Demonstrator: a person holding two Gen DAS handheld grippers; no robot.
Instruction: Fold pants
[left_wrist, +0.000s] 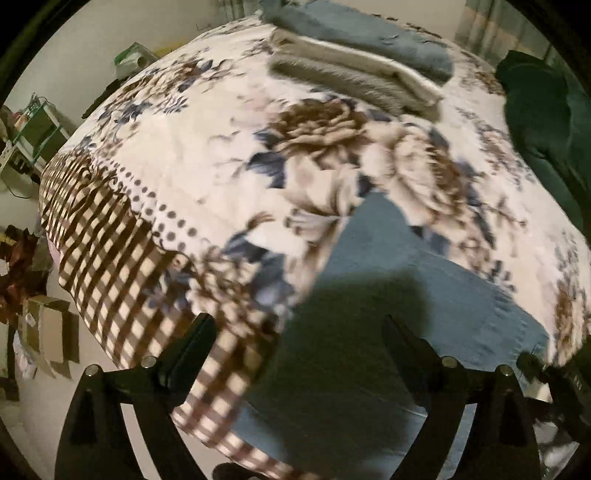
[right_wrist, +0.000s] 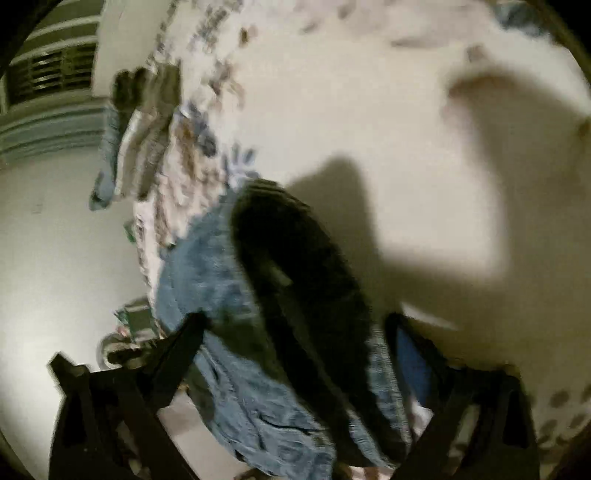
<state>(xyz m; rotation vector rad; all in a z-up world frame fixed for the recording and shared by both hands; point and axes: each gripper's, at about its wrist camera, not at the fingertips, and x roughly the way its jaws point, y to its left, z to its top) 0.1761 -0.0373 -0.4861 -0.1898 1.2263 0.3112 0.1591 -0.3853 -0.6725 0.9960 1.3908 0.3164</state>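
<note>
Blue denim pants (left_wrist: 424, 295) lie on a floral blanket (left_wrist: 207, 155) on the bed, reaching from the middle toward the near edge. My left gripper (left_wrist: 299, 328) is open above the pants, fingers wide apart, holding nothing. In the right wrist view the pants (right_wrist: 207, 273) hang over the bed's edge, with a black waistband or lining (right_wrist: 295, 295) turned up. My right gripper (right_wrist: 295, 325) is open, its fingers on either side of the pants' edge. The view is blurred, so I cannot tell if they touch the cloth.
Folded beige and blue clothes (left_wrist: 354, 70) are stacked at the far side of the bed, also in the right wrist view (right_wrist: 144, 136). A dark green garment (left_wrist: 546, 122) lies at the right. Cardboard boxes (left_wrist: 48, 332) and a shelf (left_wrist: 37, 125) stand on the floor to the left.
</note>
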